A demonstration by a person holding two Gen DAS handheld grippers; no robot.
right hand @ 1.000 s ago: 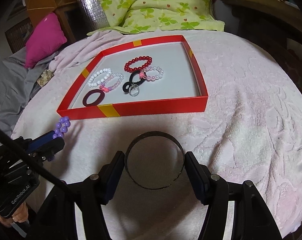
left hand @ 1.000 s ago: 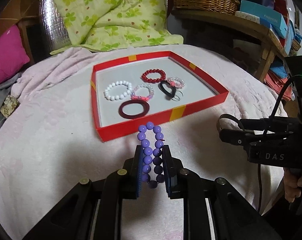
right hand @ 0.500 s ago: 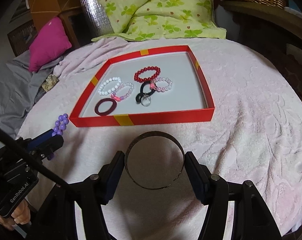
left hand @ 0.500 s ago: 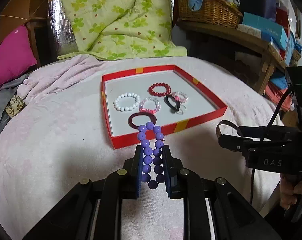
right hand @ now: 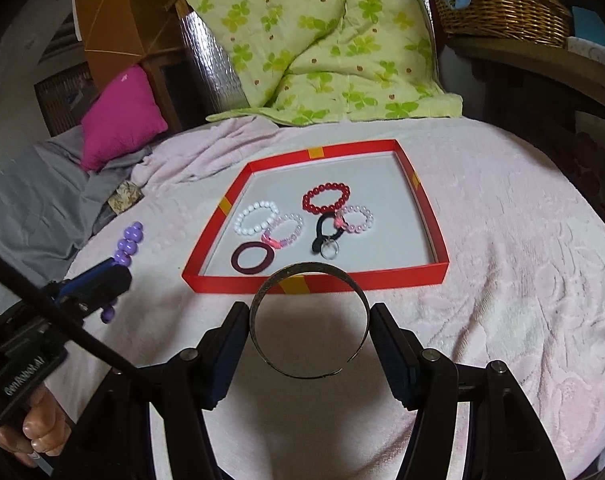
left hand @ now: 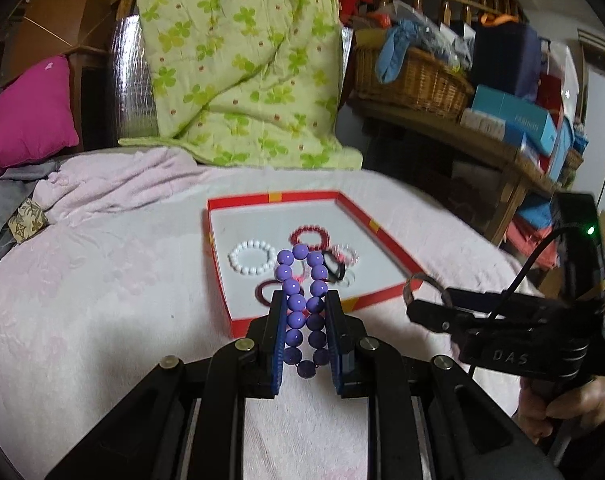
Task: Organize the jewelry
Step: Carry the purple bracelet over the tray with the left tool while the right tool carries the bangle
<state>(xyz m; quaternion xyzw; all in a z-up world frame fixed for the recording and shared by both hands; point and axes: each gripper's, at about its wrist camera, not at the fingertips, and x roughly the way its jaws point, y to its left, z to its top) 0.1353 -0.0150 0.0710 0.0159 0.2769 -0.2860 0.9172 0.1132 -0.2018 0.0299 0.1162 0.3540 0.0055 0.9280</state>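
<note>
- The left gripper (left hand: pixel 304 328) has its jaws pressed together on a purple bead bracelet (left hand: pixel 302 300), squeezed into a long double row; its upper loop stands clear above the fingertips and one bead hangs below them.
- The right gripper (right hand: pixel 310 320) is clamped on a thin dark metal bangle (right hand: pixel 309 326), one pad on each side of the hoop, which has a small gap at its lower right.
- Both grippers hang above the pale pink blanket (right hand: pixel 502 280), short of the red tray (right hand: pixel 314 282); in the right wrist view the bangle's top edge overlaps the tray's near wall.
- The tray's low red wall has yellow tape patches on the near, far, left and right sides.
- Inside, the pieces cluster left of centre: a white bead bracelet (right hand: pixel 256 218), a pale pink-lilac one (right hand: pixel 288 230) touching it, a dark maroon ring (right hand: pixel 253 258) near the front-left corner, a red bead bracelet (right hand: pixel 325 198), a black hair tie with a small metal ring (right hand: pixel 326 236), and a light pink bracelet (right hand: pixel 356 218).
- The tray floor is bare along its far side and right side.
- Blanket lies open to the right of the tray; a green patterned quilt (right hand: pixel 322 40) lies at the far edge and a magenta pillow (right hand: pixel 118 116) to the far left.
</note>
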